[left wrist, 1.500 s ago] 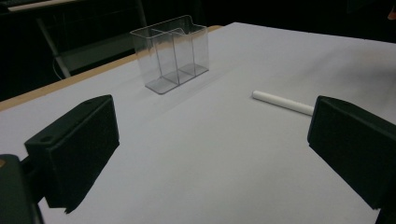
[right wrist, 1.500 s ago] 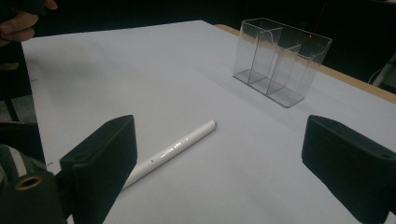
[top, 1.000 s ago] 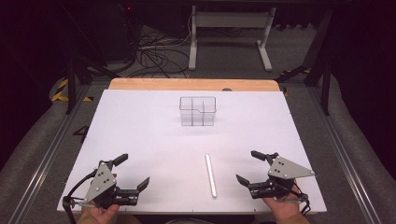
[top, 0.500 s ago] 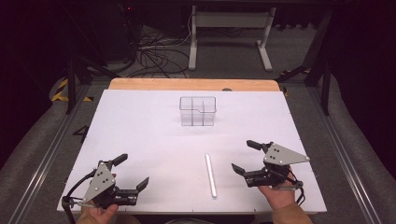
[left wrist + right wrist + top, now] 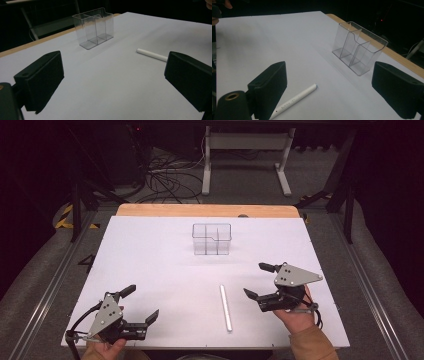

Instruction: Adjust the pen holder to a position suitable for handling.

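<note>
A white pen (image 5: 226, 307) lies on the white table top (image 5: 150, 260), near its front edge and right of centre. A clear plastic holder (image 5: 212, 239) with several compartments stands upright toward the back, and it looks empty. My right gripper (image 5: 255, 280) hovers just right of the pen, open; its jaws have just been closing a little with nothing between them. In the right gripper view the pen (image 5: 295, 101) lies by the left jaw, with the holder (image 5: 358, 47) beyond. My left gripper (image 5: 142, 302) rests open at the front left. The left gripper view shows the pen (image 5: 151, 54) and the holder (image 5: 93, 27) ahead.
A wooden strip (image 5: 205, 210) borders the table's far edge. Behind it are floor cables (image 5: 165, 175) and a white metal stand (image 5: 245, 150). Grey rails (image 5: 45, 290) run along both sides of the table.
My right gripper has risen and moved left and forward, closer to the pen. The left gripper, pen and holder have stayed put.
</note>
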A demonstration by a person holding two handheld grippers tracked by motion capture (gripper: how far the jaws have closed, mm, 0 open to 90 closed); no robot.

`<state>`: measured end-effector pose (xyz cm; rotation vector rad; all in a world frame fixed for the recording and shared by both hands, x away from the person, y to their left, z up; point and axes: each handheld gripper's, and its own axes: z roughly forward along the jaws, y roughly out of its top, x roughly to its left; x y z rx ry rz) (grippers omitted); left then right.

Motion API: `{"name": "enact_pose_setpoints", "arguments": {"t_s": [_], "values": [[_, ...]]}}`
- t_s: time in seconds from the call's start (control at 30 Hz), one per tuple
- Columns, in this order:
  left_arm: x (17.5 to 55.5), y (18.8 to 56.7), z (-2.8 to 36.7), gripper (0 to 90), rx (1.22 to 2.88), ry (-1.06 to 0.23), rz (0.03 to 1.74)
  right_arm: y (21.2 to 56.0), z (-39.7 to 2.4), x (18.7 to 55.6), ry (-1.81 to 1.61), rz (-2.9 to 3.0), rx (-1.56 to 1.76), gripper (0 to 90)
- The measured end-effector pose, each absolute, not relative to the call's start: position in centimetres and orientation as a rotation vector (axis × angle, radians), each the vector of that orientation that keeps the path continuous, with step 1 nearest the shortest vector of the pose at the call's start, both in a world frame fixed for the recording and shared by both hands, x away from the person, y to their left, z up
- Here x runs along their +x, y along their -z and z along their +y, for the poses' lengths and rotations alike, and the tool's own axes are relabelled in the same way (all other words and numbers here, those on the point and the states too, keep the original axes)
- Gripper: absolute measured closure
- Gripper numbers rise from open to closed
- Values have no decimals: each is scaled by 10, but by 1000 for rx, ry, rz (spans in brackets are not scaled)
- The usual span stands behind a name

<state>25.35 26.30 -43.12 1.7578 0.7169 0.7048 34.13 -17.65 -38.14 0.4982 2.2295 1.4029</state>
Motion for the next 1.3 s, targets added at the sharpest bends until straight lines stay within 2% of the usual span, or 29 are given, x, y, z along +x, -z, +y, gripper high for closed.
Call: {"name": "enact_pose_setpoints", "arguments": {"t_s": [0.2,0.37,0.57,1.0,1.13,1.3], "values": [[254,431,264,31,1755,-710,715,375,-178,342,-1425,2222,483,138],[253,431,264,31,1758,-704,718,369,-180,350,-1609,2242,523,158],[250,432,266,31,1748,-710,727,354,-167,357,-1535,2262,472,180],[245,432,272,31,1747,-721,755,337,-145,405,-1417,2383,442,242],[245,433,272,33,1752,-723,758,334,-136,417,-1314,2432,438,311],[246,433,272,33,1752,-726,757,334,-128,430,-1258,2455,454,342]]}}
